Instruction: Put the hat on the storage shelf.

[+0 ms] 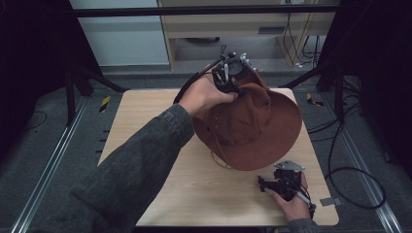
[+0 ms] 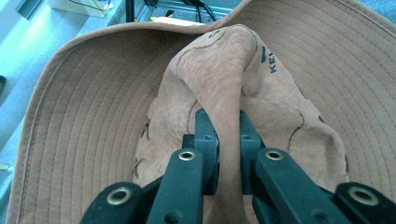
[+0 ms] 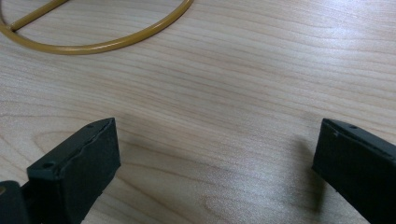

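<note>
Your left gripper point(image 2: 223, 135) pinches a fold of the brown brimmed hat's point(image 1: 252, 124) crown, holding it tilted above the table's point(image 1: 145, 121) far half, while your right gripper point(image 3: 215, 172), jaws spread, rests near the front edge, just below the brim.

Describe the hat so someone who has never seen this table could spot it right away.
Look at the light wooden table. Over its far right part hangs a rust-brown, wide-brimmed hat, lifted by the left hand-held gripper, which pinches a fold of its crown. It is the only cloth thing there; the right hand-held gripper rests open nearby.
</note>
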### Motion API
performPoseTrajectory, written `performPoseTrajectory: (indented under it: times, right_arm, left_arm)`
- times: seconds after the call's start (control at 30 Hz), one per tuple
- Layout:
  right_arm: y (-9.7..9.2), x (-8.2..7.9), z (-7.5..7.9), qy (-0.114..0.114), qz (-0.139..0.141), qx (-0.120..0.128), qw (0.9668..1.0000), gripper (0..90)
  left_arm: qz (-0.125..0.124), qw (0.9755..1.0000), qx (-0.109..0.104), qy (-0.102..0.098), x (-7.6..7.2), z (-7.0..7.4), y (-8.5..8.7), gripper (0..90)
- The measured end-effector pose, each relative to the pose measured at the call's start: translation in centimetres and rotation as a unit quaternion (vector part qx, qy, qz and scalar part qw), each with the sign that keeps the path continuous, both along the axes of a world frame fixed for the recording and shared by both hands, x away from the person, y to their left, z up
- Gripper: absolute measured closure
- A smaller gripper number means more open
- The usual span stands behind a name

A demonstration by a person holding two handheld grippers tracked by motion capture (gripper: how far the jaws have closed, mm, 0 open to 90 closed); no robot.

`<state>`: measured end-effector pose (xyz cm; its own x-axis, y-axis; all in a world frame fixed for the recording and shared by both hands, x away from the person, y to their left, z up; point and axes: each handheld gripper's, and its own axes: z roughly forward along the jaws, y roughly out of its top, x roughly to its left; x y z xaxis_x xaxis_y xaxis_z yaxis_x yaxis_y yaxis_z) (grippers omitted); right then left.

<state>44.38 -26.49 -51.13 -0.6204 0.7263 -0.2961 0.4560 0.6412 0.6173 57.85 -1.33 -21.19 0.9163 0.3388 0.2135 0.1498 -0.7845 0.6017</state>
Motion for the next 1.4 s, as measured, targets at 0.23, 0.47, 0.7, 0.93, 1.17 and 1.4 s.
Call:
performPoseTrajectory:
  times: [0.23,0.47,0.7,0.93,1.17,1.4]
  right_arm:
    - [0.0,0.0,0.0,0.0,0.0,0.0,1.0,0.7]
    - [0.0,0.0,0.0,0.0,0.0,0.0,1.0,0.7]
    - [0.0,0.0,0.0,0.0,0.0,0.0,1.0,0.7]
    - [0.0,0.0,0.0,0.001,0.0,0.001,1.0,0.7]
    - [0.0,0.0,0.0,0.0,0.0,0.001,1.0,0.7]
    - [-0.2,0.2,0.1,-0.004,0.008,-0.008,0.9999,0.7]
  left_arm:
    - [0.006,0.9999,-0.008,-0.004,0.0,-0.2,0.1,76.8]
    - [0.013,0.9997,-0.019,-0.008,-0.1,-0.2,0.5,64.9]
    - [0.019,0.9992,-0.03,-0.017,-0.4,0.0,0.9,54.7]
    - [0.023,0.9987,-0.036,-0.026,-0.8,0.1,1.3,44.0]
    - [0.019,0.998,-0.049,-0.034,-1.2,-0.3,1.8,27.6]
    - [0.018,0.9978,-0.054,-0.033,-1.9,-0.4,2.4,16.2]
